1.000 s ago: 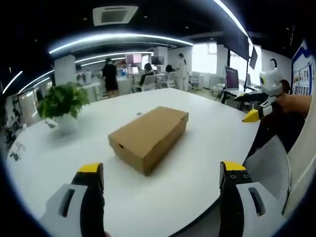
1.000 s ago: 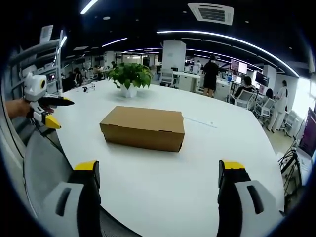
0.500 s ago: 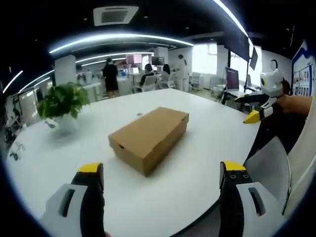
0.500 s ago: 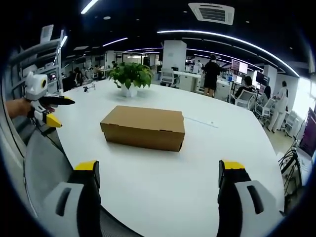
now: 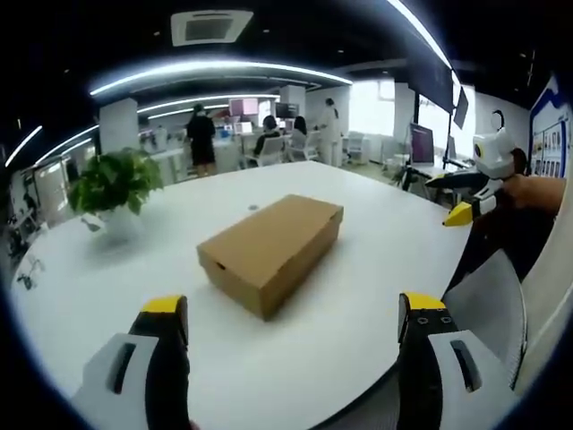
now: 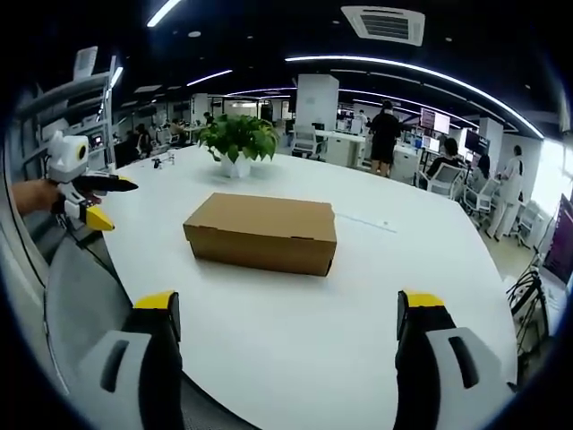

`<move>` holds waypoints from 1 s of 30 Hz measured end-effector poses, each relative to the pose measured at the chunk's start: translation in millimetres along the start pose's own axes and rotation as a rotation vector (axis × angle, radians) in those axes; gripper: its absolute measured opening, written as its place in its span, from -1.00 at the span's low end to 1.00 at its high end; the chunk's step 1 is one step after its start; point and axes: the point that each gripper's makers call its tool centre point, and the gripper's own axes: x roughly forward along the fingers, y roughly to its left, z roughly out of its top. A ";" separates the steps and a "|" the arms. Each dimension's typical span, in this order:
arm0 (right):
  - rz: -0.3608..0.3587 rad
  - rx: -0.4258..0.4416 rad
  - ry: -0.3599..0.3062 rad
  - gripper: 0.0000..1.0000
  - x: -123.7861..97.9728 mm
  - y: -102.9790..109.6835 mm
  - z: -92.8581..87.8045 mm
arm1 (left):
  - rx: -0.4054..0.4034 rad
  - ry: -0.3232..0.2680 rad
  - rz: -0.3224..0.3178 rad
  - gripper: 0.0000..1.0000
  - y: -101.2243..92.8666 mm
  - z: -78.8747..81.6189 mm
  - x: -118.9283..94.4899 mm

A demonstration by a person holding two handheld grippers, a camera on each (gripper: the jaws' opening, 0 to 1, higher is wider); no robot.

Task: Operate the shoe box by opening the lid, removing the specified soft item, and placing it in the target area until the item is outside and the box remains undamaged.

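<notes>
Near the middle of the left gripper view sits the shoe box (image 5: 271, 251), a plain brown cardboard one with its lid down, resting flat on the white table (image 5: 358, 305). From my right gripper view the same box (image 6: 260, 232) lies just above centre, long side toward me, lid flush all round. So I judge the task has not really begun: the lid is unopened, the soft item is presumably inside and out of my sight, and nothing lies in any target area that I can make out.

My left hand-held gripper (image 5: 294, 309) has its jaws spread wide at the bottom of its frame, holding nothing, well short of the box. My right hand-held gripper (image 6: 287, 309) is likewise wide and empty, also well apart from the box. Each one shows in the other's view too, hovering beyond the table edge.

Room to work looks generous. Bare white table surrounds the box on every side; the nearest other thing is a potted plant (image 6: 237, 141) at the upper left of the right gripper view, well beyond the box. A grey chair back (image 5: 488, 305) sits at the lower right of the left gripper view, beside the curved table edge, and I would mind it when reaching in. People stand and sit at desks far behind.
</notes>
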 end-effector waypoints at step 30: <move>0.023 -0.016 0.023 0.92 4.8 -8.0 1.2 | 0.001 0.009 0.002 1.00 -17.7 15.7 -0.1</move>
